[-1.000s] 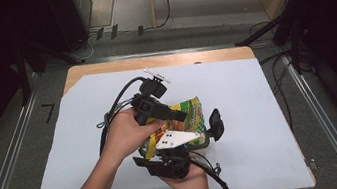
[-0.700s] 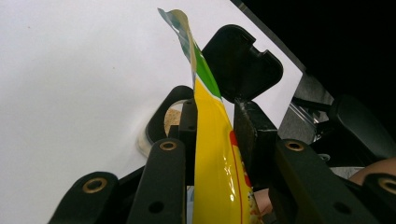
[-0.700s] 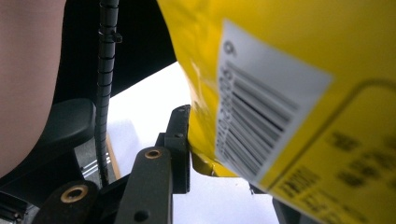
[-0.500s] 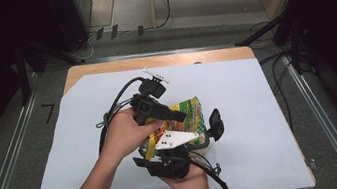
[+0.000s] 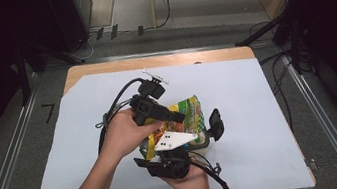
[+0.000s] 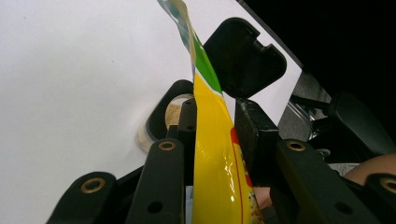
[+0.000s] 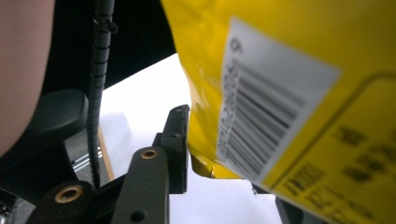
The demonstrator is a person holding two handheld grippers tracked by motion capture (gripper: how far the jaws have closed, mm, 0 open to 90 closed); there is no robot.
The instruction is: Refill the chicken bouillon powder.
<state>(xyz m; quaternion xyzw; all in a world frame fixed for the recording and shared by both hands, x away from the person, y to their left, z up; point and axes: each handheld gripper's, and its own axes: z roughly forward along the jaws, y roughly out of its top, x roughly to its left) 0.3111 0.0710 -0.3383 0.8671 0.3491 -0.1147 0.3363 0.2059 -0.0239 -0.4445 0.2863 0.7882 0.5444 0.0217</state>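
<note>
Forearms enter from the near table edge, each hand bearing a gripper. Right gripper (image 5: 191, 144), nearest, sits low under the yellow snack bag (image 5: 187, 117); in its own view one jaw lies against the bag's barcoded side, the other jaw is hidden behind the bag, and its jaws have just been opening, so whether it presses the bag cannot be told. Left gripper (image 5: 172, 118), just beyond, clamps the bag's thin edge between both jaws, as its own view confirms. Bag is held up above the white sheet (image 5: 260, 111) covering the table (image 5: 102, 68), near its middle. A small container (image 6: 173, 114) with its black lid (image 5: 215, 124) flipped open stands just beside the bag.
</note>
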